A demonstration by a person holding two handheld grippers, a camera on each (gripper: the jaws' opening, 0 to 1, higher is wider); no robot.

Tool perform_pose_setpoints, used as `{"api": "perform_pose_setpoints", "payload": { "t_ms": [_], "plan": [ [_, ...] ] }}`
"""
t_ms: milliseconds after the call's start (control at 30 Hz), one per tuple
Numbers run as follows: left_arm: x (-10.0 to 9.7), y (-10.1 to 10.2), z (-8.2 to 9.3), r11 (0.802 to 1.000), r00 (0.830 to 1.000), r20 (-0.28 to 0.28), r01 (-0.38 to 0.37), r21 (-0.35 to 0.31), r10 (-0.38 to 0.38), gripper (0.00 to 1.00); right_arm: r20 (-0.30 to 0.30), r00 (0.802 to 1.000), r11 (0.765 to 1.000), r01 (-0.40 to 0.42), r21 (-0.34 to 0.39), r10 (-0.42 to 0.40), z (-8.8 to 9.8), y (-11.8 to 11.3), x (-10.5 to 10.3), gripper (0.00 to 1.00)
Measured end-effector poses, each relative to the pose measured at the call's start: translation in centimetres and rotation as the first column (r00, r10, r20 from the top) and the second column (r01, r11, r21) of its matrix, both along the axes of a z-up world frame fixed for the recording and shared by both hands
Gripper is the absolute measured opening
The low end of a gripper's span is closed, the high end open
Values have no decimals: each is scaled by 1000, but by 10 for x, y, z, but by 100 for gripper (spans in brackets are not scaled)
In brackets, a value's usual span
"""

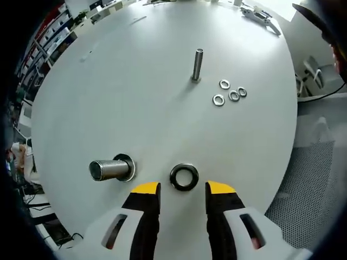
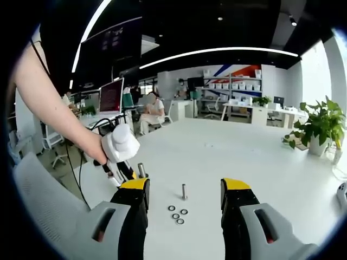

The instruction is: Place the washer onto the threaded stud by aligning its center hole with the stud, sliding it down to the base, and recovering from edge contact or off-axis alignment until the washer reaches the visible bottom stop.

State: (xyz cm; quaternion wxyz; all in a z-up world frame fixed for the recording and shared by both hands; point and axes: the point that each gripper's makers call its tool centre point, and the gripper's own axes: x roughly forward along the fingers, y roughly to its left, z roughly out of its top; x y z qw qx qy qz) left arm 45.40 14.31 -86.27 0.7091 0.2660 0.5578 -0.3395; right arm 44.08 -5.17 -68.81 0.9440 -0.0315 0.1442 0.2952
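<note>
In the left gripper view a large dark washer lies flat on the white table, just beyond my open left gripper, apart from both yellow-tipped fingers. To its left stands a thick threaded stud on a round base. Farther off rises a thin stud with several small washers beside it. In the right gripper view my right gripper is open and holds nothing above the table. Beyond it are the thin stud, the small washers, the thick stud, and the left gripper in a person's hand.
A metal clamp-like tool lies at the table's far edge. A mesh chair stands off the table's right side. In the right gripper view there are a potted plant, desks with monitors and a seated person beyond.
</note>
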Motion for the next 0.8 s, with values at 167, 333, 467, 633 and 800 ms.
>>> {"api": "perform_pose_setpoints", "payload": {
  "t_ms": [167,333,467,633,800],
  "plan": [
    [-2,-5,-7,1000,1000,-7,1,5,-1,31,-4,1000,1000,3,2,-3,-1,-1,1,55],
    [-1,-4,-11,1000,1000,-14,-1,13,1,31,-8,1000,1000,9,7,-9,-1,-3,1,55],
    [0,-3,-13,1000,1000,-17,-9,12,9,31,-7,1000,1000,9,8,-9,-1,-3,1,55],
    [1,-3,-12,1000,1000,-13,-14,12,14,30,-11,1000,1000,8,9,-7,-1,-2,1,55],
    [3,-2,-13,1000,1000,-7,6,24,-6,29,-9,1000,1000,9,8,-9,-1,-3,2,55]
  ]
}}
